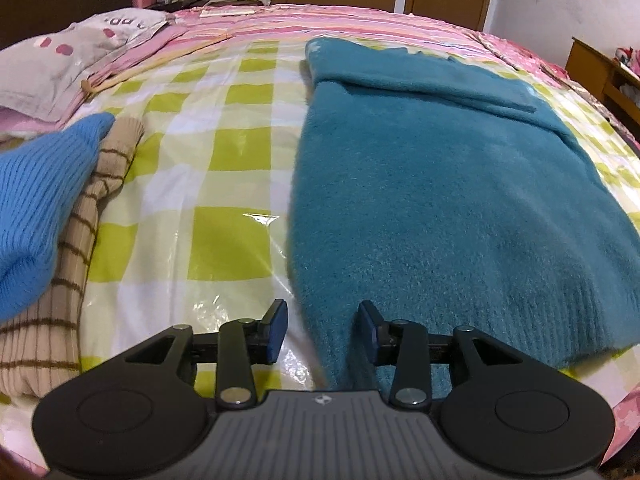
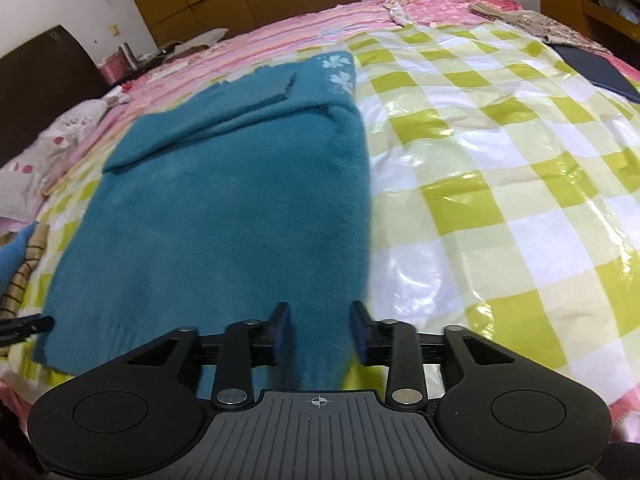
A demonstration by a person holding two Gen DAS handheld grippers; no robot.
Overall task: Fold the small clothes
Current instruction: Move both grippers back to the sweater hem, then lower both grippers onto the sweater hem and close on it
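A teal fuzzy sweater lies flat on the green-and-white checked plastic sheet that covers the bed. One sleeve is folded across its upper part. My left gripper is open at the sweater's near left hem corner; the fabric edge lies between the blue pads and is not pinched. In the right wrist view the same sweater runs away from me. My right gripper is open over its near right hem corner, with the fabric loose between the pads.
A blue knit garment lies on a beige striped one at the left of the bed. A pillow sits beyond them. A dark flat object lies at the far right. Wooden furniture stands beside the bed.
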